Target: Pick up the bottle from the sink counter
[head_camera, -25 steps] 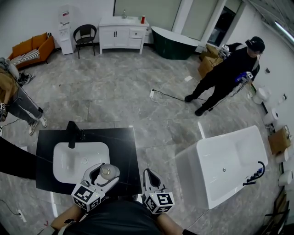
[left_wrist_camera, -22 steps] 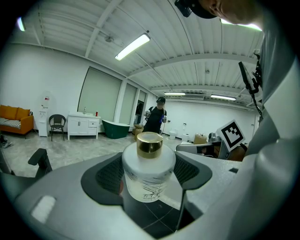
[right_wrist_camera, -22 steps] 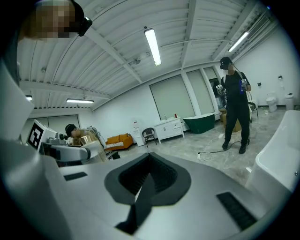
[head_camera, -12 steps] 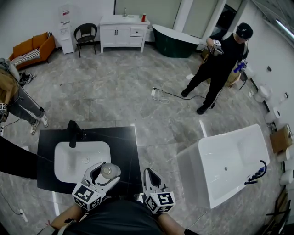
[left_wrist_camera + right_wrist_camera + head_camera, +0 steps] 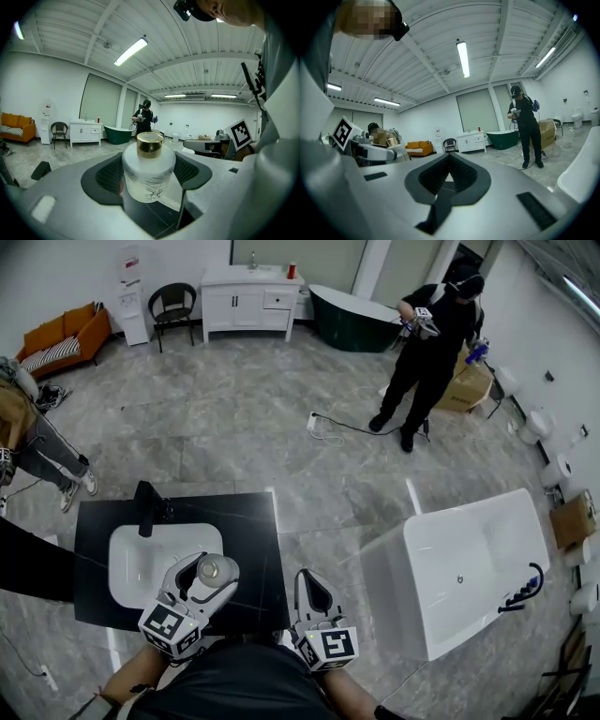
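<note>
- Sink counter (image 5: 255, 538): lower left of the frame.
- Basin (image 5: 131, 563): set in the counter's left part.
- Faucet (image 5: 145, 509): behind the basin.
- Bottle (image 5: 210, 574): between the left gripper's (image 5: 208, 570) jaws, at the basin's right front corner.
- Right gripper (image 5: 307, 579): lower centre, just right of the counter.
- Bathtub (image 5: 478, 568): lower right.
- Standing person (image 5: 427, 343): upper right.

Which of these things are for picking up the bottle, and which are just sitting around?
For the job:
bottle
left gripper, shut on the bottle
black counter

Just around:
right gripper, shut and empty
sink
faucet
bathtub
chair
sofa
</note>
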Demonstrator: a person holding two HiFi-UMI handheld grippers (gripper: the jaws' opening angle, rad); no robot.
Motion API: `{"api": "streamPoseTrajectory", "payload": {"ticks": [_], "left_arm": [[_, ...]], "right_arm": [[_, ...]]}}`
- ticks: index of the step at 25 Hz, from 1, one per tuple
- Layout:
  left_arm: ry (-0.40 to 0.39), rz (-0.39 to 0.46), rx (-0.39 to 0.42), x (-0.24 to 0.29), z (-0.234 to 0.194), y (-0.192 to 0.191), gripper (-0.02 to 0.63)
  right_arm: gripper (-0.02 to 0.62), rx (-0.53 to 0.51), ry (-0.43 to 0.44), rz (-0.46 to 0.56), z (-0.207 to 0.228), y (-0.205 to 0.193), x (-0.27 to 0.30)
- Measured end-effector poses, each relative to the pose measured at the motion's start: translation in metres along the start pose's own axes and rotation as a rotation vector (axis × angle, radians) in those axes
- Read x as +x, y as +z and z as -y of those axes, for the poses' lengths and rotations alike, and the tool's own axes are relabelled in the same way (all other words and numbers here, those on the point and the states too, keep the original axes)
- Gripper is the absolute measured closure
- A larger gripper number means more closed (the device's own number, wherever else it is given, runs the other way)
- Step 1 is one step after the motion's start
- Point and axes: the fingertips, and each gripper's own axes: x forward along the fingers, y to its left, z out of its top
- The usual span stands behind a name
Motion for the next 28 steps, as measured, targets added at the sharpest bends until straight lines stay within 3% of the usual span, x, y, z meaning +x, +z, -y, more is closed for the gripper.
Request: {"api": "streamPoseTrajectory", "payload": {"ticks": [8,28], "left_arm": [[0.032,0.032,0.038,0.01,-0.014,0.022,0.275],[0.037,0.004,0.042,0.019,0.0,0.022,0.275]], "right_arm": [[0.589,-0.039,0.004,0.076,0.005,0.037,0.011],[0.589,-0.026,0.028,0.067,0.011,0.034,0.009]]}}
